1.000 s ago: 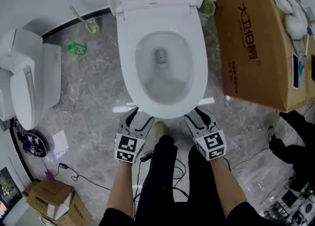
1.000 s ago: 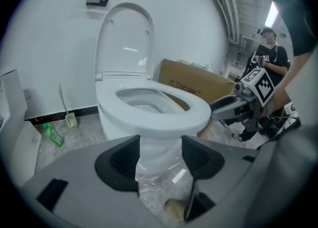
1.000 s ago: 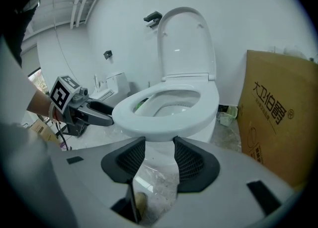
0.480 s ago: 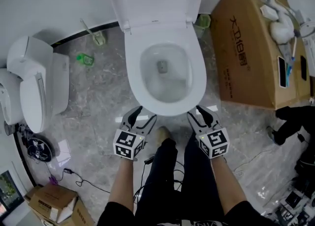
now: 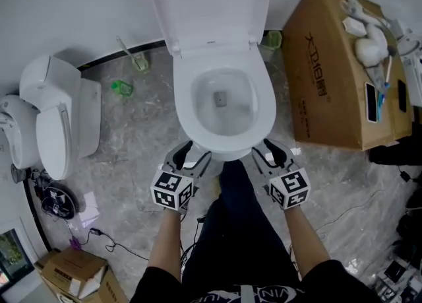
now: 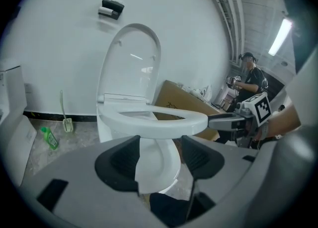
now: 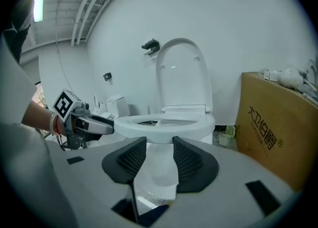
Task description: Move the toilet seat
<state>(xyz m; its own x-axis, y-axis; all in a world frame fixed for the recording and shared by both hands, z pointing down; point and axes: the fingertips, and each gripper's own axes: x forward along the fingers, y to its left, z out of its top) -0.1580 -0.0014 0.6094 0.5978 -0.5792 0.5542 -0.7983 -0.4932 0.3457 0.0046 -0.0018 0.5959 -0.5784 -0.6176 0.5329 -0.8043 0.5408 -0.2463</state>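
Note:
The white toilet stands with its lid (image 5: 212, 4) raised against the wall. Its seat ring (image 5: 225, 138) lies about level over the bowl. In the head view my left gripper (image 5: 192, 153) and right gripper (image 5: 269, 151) sit at the front of the seat rim, one on each side. Both are open, and the rim is above the pads, not between them. The left gripper view looks up at the ring (image 6: 154, 118), with the right gripper (image 6: 218, 121) touching its edge. The right gripper view shows the ring (image 7: 164, 122) with the left gripper (image 7: 102, 124) against it. The right jaws have narrowed slightly.
A second toilet (image 5: 56, 120) stands at the left, and a large cardboard box (image 5: 336, 64) with white parts on top is close at the right. A brush (image 5: 135, 57) and green bottle (image 5: 120, 87) lie by the wall. My legs are between the grippers. Another person (image 6: 251, 80) stands behind.
Both grippers have risen together up the front of the bowl to the seat rim. The head view now takes in more of the raised lid.

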